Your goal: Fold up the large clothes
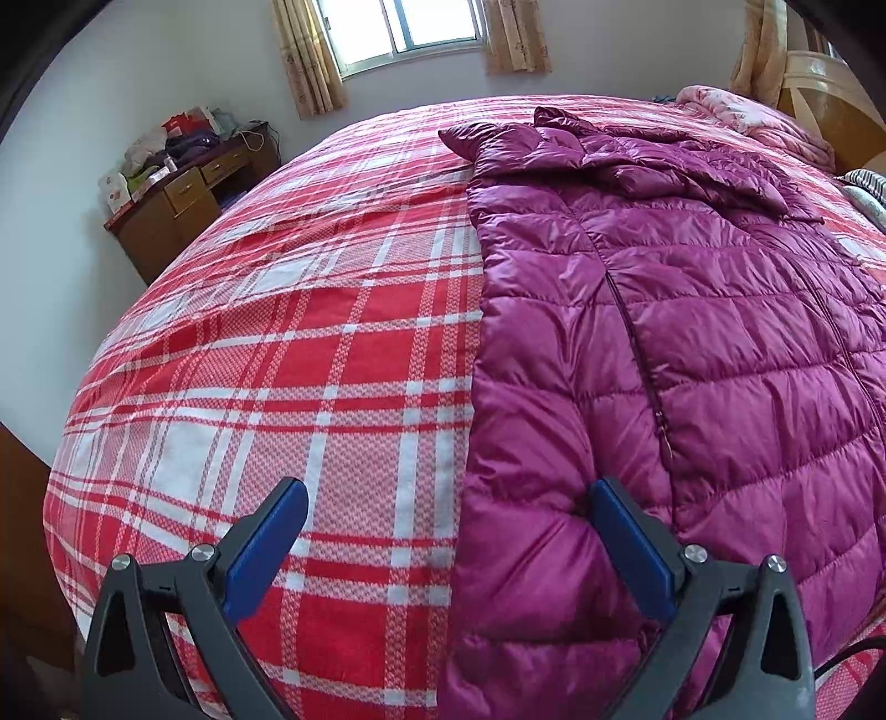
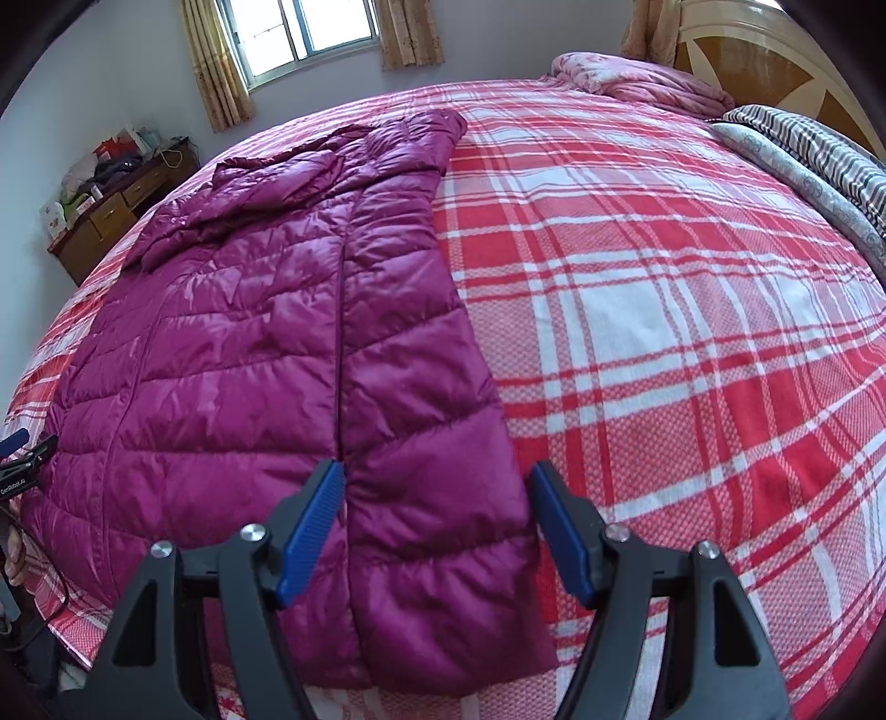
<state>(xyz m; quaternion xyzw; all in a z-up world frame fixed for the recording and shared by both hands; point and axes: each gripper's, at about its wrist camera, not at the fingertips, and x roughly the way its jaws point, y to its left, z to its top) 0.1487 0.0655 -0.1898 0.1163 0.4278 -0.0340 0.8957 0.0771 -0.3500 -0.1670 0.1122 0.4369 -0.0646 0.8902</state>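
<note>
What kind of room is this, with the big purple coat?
It looks like a bedroom. The purple coat lies on a wide bed with a red plaid cover, a wooden headboard stands at the far end, and a curtained window lights the back wall.

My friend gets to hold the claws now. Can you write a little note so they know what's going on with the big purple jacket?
Left claw: open, holding nothing, hanging over the left edge of the purple jacket near its hem.
Right claw: open, holding nothing, hanging over the jacket's right edge near the hem.
The jacket lies flat and lengthwise on the red plaid bedspread, hem toward you, collar end toward the window.
Done: both long sides look already turned in, so it is a narrow strip.
Left: probably grip the hem corners and fold it up toward the collar.
</note>
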